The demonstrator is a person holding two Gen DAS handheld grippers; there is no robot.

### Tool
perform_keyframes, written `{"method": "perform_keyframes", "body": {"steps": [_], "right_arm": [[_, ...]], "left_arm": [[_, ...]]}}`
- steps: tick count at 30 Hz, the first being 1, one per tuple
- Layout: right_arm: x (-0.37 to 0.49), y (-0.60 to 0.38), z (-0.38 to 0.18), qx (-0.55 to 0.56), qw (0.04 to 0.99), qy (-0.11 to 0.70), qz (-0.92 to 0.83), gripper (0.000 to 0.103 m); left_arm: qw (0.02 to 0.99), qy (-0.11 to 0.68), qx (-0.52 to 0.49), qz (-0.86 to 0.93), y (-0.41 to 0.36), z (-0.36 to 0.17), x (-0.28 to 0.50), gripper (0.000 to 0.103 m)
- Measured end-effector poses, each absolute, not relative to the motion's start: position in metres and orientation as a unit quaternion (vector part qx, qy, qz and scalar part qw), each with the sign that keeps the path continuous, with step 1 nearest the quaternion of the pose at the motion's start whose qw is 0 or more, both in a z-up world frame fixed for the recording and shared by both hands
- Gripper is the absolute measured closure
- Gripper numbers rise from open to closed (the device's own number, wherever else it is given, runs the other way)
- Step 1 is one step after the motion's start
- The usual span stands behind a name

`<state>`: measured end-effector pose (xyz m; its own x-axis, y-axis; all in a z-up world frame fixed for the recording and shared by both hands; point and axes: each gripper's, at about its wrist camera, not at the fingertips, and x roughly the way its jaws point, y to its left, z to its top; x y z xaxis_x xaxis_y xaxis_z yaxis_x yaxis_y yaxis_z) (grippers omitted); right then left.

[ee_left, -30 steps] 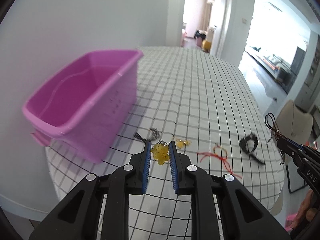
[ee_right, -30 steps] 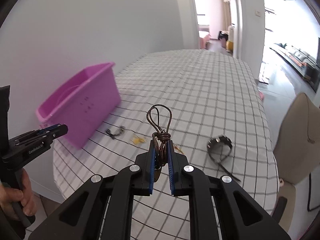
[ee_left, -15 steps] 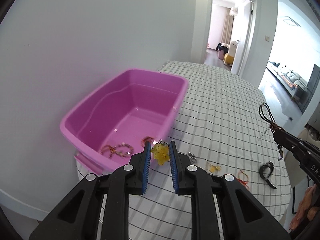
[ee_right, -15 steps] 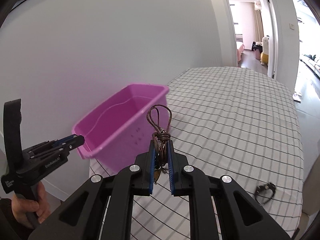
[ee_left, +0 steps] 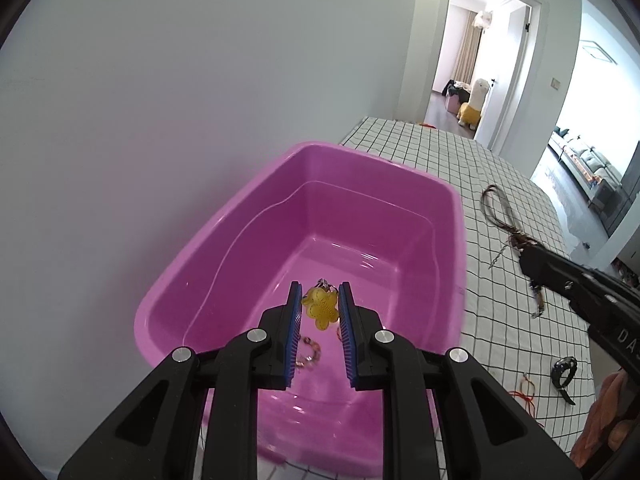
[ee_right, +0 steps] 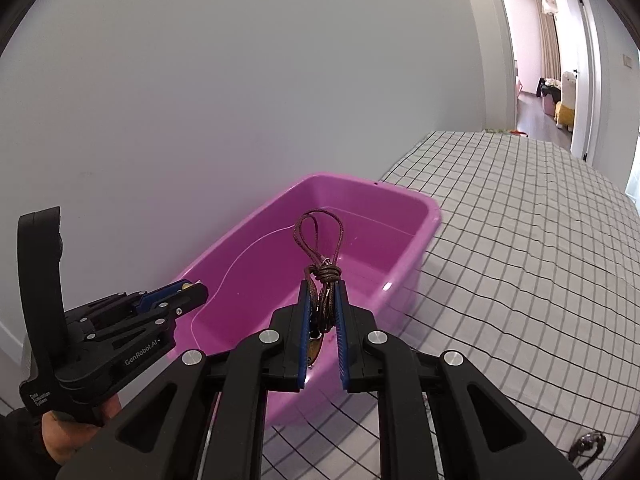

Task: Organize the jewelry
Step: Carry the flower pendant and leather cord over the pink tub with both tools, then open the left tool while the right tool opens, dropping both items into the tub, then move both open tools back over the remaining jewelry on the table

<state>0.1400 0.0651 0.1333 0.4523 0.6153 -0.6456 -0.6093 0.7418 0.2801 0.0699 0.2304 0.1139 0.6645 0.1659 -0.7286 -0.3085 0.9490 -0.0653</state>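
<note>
Both views are bright with soft daylight, which enters from the open doorway [ee_left: 476, 76] and the room to the right of it; that area is overexposed and almost white. The purple bin [ee_left: 224, 240] shows small white glare spots on its floor and throws a faint pink tint on the wall behind it. The fisheye lens bends straight lines strongly, and the corners are black. The near rim of the bin looks slightly blurred.

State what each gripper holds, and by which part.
Left gripper: yellow flower charm, by its side edges. Right gripper: brown cord necklace, below its knot.
</note>
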Motion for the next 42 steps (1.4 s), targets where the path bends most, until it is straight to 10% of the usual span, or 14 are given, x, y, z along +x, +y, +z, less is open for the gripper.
{"method": "perform_keyframes", "body": {"steps": [25, 30, 42], "right_arm": [[0.210, 0.161, 0.053, -0.044, 0.797, 0.509, 0.322, 0.091], [0.216, 0.160, 0.052, -0.056, 0.798, 0.515, 0.308, 0.064], [0.212, 0.145, 0.054, -0.034, 0.803, 0.513, 0.302, 0.054]], "left_arm": [[0.854, 0.496, -0.104, 0.117, 0.281, 0.046, 0.141, 0.083], [0.852, 0.496, -0.098, 0.131, 0.282, 0.047, 0.139, 0.032], [0.855, 0.488, -0.100, 0.146, 0.283, 0.058, 0.128, 0.025]]}}
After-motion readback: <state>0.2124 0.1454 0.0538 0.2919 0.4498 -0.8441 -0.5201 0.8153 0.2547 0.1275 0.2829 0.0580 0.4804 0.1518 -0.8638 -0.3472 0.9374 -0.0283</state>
